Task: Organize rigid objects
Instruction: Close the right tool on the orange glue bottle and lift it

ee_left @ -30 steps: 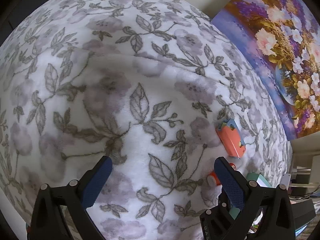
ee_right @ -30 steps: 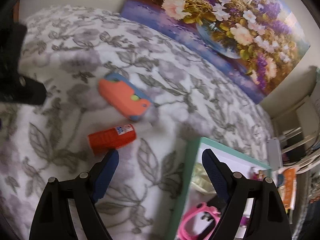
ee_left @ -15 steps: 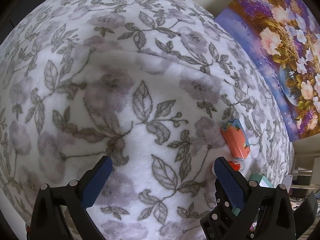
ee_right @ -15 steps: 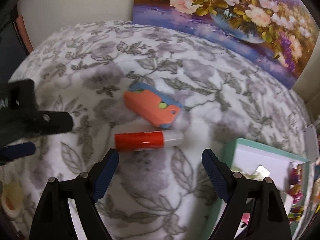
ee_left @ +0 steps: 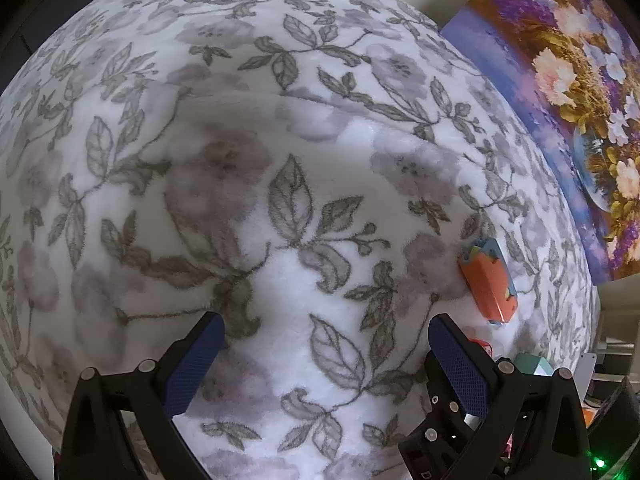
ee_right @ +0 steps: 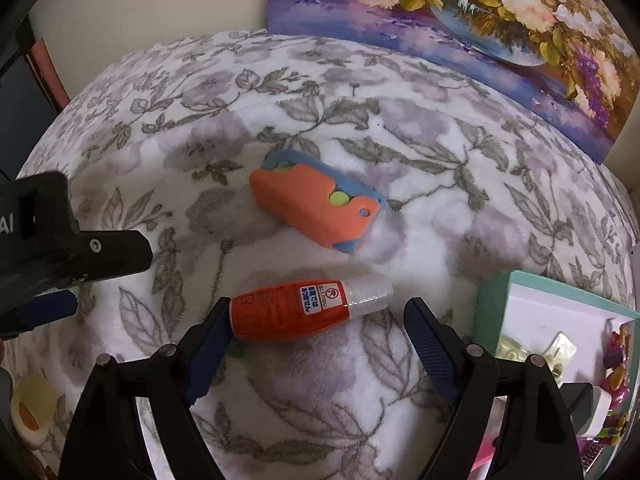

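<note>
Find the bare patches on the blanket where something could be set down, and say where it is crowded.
Free: the wide blanket ahead of the left gripper, and the stretch between the orange case and the painting. Crowded: around the right gripper, where the red bottle, case and teal box sit close.

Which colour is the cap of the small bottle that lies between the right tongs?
The cap of the orange bottle is clear, see-through plastic. The right wrist view shows it best.
</note>
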A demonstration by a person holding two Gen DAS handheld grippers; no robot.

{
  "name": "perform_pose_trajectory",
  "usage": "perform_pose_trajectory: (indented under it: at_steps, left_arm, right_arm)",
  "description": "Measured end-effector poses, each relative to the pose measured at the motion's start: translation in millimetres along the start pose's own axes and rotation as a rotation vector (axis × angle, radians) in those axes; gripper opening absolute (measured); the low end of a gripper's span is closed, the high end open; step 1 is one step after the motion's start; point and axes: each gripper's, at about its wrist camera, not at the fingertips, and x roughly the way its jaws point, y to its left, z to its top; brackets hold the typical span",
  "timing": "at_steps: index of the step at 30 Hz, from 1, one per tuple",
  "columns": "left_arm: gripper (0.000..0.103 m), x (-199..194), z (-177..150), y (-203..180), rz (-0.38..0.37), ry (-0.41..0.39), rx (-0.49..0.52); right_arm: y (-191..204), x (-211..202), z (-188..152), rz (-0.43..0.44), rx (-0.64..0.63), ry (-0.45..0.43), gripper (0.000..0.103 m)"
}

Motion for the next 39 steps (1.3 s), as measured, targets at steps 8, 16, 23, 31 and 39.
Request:
perform_pose_trajectory:
  at_steps: [8,16,23,31,39]
  left_arm:
    - [0.103,6.1,2.4,0.6,0.017,0.005,0.009]
    - [0.103,7.7,2.0,-2.1,0.036,0.002,0.029]
    - [0.103,11.0,1.6,-4.8,0.046,0.005,0.048]
    - [0.103,12.2,0.8,-10.2,0.057,0.001,0.076]
    - [0.103,7.1,4.1,-22.8,0.038,-0.027,0.124]
  right_arm:
    - [-2.5,4.7,3.7,0.015,-0.011,-0.015,0.086]
    - [-2.3,5.0,5.3,0.019,-0.026,-0.019,0.085]
    - [-2.1,3.3,5.1,0.024,-0.035,-0.022,0.079]
    - [-6.1,-2.7,6.6,0.025,-0.033,-0.020,0.079]
    - [-40.6,-34.8,16.4,0.028,0.059,-0.081,0.079]
